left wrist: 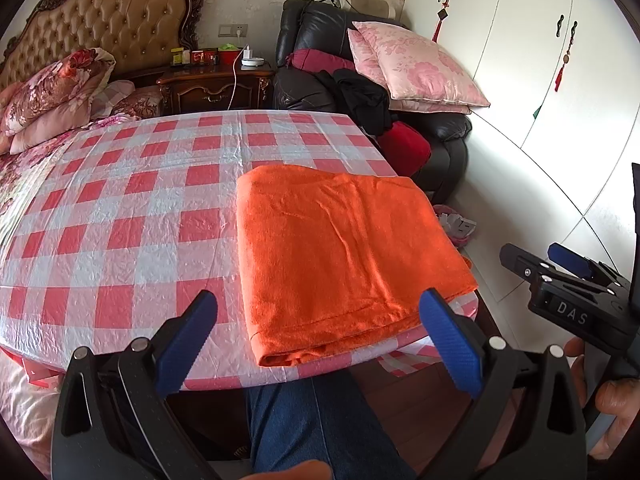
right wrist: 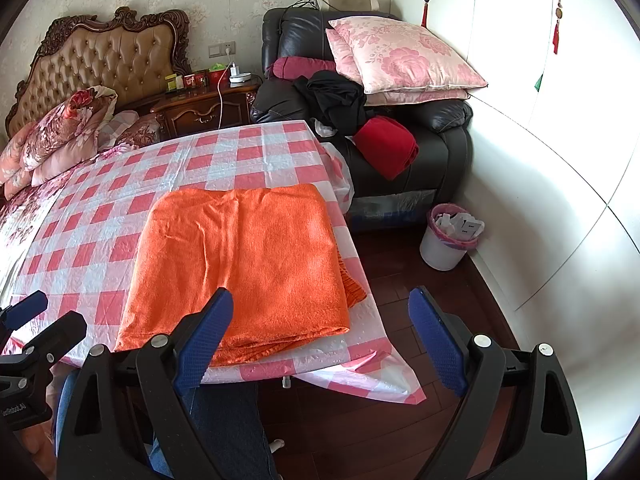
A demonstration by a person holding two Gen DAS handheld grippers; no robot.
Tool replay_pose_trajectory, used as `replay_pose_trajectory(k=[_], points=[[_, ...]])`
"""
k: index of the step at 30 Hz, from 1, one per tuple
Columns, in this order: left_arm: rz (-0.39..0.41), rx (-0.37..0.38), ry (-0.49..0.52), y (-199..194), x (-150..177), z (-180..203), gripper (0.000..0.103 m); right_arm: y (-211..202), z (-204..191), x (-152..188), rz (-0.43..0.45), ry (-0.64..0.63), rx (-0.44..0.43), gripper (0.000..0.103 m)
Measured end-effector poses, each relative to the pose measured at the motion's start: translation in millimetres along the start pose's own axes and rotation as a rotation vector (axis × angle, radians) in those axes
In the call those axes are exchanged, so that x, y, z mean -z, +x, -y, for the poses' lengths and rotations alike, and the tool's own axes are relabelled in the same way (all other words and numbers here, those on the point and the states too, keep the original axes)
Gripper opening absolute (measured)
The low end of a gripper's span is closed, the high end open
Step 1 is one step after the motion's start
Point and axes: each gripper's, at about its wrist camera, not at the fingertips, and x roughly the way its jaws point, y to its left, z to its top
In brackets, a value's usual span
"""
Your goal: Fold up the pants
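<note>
The orange pants [left wrist: 344, 256] lie folded into a flat rectangle on the right part of the checked table [left wrist: 120, 216], near its front right corner. They also show in the right wrist view [right wrist: 244, 264]. My left gripper [left wrist: 320, 308] is open and empty, held just off the table's front edge, in front of the folded pants. My right gripper [right wrist: 320, 312] is open and empty, held off the table's front right corner; it shows from the side in the left wrist view [left wrist: 568, 264].
A black armchair [right wrist: 432, 136] piled with pink pillows [right wrist: 400, 56], dark clothes and a red cloth stands behind the table. A white waste bin [right wrist: 448, 240] sits on the wooden floor by the white wardrobe [right wrist: 560, 120]. A bed [left wrist: 48, 92] and nightstand [left wrist: 212, 84] stand at the left. My knee [left wrist: 312, 420] is under the table edge.
</note>
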Motion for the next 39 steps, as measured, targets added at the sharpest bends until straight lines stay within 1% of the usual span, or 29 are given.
replay_pose_trajectory(k=[30,33,35,37,39], points=[[0.002,0.001,0.006,0,-5,2,0.101,1,2,-1,-0.001,0.003,-0.002,0.087],[0.003,0.020,0.003,0,-7,3,0.101,1,2,0,-0.001,0.004,-0.003,0.087],[0.008,0.053,0.008,2,-8,7,0.101,2,2,0,-0.003,0.003,-0.001,0.087],[0.009,0.091,0.047,5,-7,15,0.101,2,2,0,-0.007,0.005,0.000,0.087],[0.013,0.117,0.065,9,-6,20,0.101,5,1,1,-0.015,0.011,0.002,0.087]])
